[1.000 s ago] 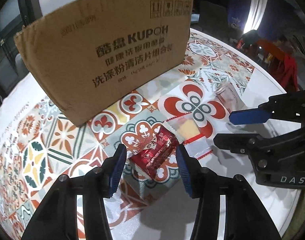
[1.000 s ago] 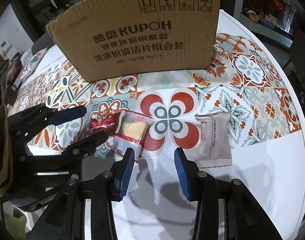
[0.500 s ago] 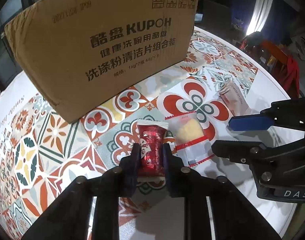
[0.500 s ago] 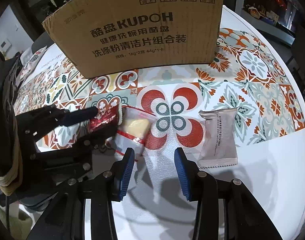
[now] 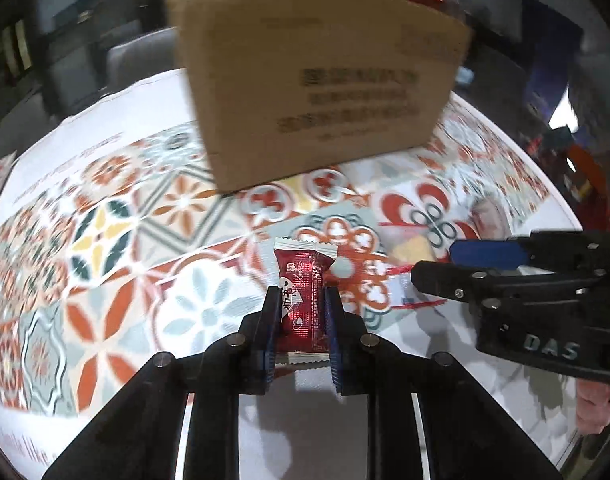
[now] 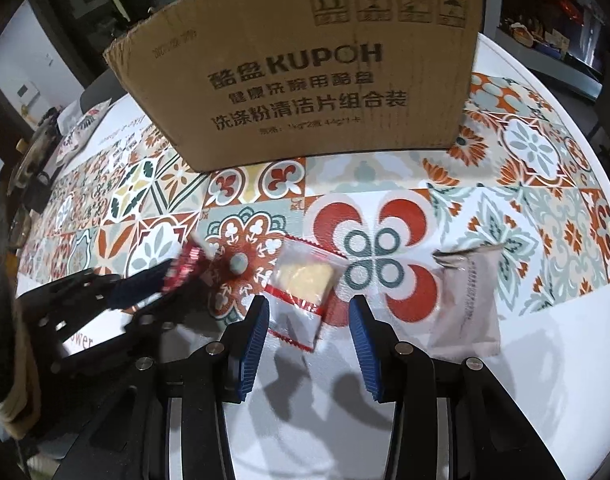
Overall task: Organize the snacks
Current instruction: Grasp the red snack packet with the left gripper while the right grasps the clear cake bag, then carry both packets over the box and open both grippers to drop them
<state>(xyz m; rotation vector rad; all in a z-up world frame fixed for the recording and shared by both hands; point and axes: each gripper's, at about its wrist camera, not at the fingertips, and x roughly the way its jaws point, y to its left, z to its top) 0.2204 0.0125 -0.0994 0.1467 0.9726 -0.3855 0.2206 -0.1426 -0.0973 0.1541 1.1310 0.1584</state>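
Lengthwise in left claw (image 5: 299, 312): red snack packet (image 5: 303, 292).

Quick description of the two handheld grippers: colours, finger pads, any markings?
Both look alike. The left gripper has black plastic fingers with silver screw heads and ribbed blue pads. The right gripper has the same black frame and blue pads; its body bears pale letters "DAS". No cables show.

The left gripper (image 5: 300, 308) clamps a red snack (image 5: 303, 300) upright above the patterned table (image 5: 105, 240). A box (image 5: 321, 80) stands beyond; the right gripper (image 5: 445, 264) hovers nearby, over a yellow snack (image 5: 411, 249).
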